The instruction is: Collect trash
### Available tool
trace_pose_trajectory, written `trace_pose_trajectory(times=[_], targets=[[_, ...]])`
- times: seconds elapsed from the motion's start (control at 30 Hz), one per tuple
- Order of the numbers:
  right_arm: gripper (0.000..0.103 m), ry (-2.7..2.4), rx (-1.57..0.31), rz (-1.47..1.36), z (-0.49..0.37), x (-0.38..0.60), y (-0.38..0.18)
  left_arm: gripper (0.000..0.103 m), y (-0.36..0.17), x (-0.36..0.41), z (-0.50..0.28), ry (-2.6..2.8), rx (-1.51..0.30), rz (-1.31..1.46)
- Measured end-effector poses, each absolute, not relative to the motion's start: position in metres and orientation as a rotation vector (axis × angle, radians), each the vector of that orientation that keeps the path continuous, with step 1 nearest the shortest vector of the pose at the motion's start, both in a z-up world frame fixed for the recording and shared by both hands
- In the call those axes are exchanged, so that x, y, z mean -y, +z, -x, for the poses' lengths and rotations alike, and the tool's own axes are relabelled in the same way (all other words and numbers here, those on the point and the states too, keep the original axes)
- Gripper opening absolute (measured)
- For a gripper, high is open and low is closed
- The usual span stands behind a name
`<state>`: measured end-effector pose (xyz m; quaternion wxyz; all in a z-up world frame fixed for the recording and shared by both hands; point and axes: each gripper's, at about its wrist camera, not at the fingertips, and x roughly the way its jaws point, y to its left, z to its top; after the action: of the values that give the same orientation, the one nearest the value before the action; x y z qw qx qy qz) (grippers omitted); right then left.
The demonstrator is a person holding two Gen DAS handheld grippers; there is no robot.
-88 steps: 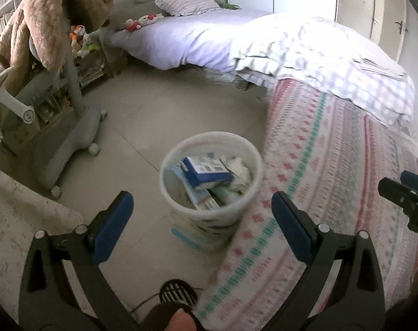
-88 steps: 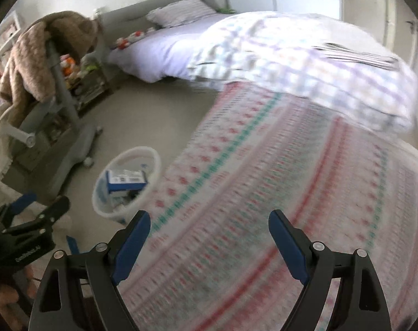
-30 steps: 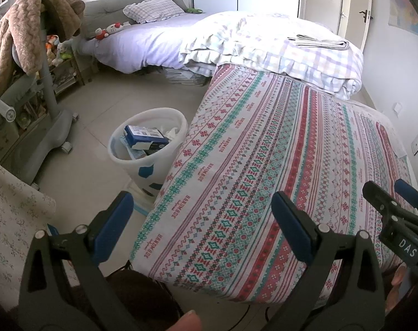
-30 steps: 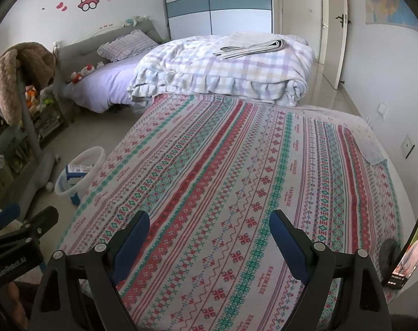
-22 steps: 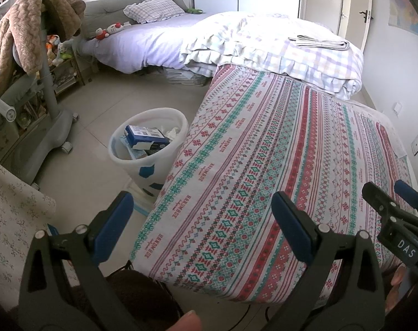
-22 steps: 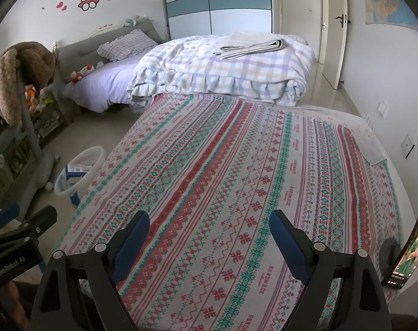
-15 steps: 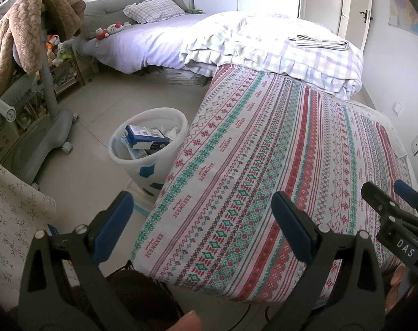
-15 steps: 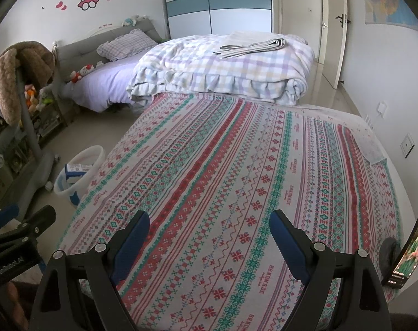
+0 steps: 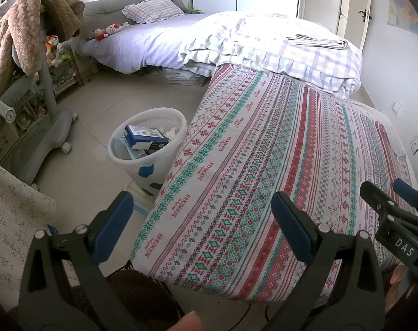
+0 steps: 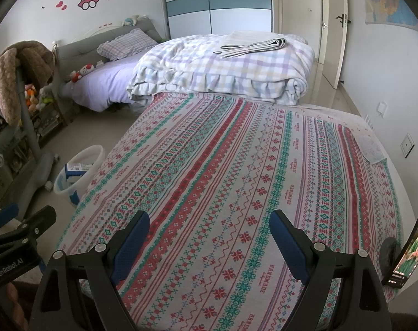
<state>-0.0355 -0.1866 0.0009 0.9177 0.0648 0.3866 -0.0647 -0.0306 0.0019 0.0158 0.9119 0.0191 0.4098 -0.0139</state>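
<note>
A white trash bin stands on the floor against the left side of the patterned bed. It holds a blue box and crumpled paper. The right wrist view shows the same bin at the left edge of the bed. My left gripper is open and empty, hovering over the bed's near corner. Over the foot of the bed, my right gripper is open with nothing between its fingers. No loose trash shows on the bedspread.
A folded plaid quilt lies at the far end of the bed. A grey wheeled stand draped with a brown blanket stands at the left. A phone on a holder sits at the right edge. Bare tiled floor surrounds the bin.
Since the oldest frames both grippers have pulled back from the bin to the foot of the bed. Over the last second nothing has moved.
</note>
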Motion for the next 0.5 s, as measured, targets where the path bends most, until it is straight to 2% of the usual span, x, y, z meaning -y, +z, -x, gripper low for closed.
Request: trace_pose_trajectory(times=[0.5], targets=[[0.09,-0.144,-0.797,-0.147,0.0368,0.1868,-0.0023,0.1,0.0132,-0.004,0.0326,-0.044,-0.852,-0.044]])
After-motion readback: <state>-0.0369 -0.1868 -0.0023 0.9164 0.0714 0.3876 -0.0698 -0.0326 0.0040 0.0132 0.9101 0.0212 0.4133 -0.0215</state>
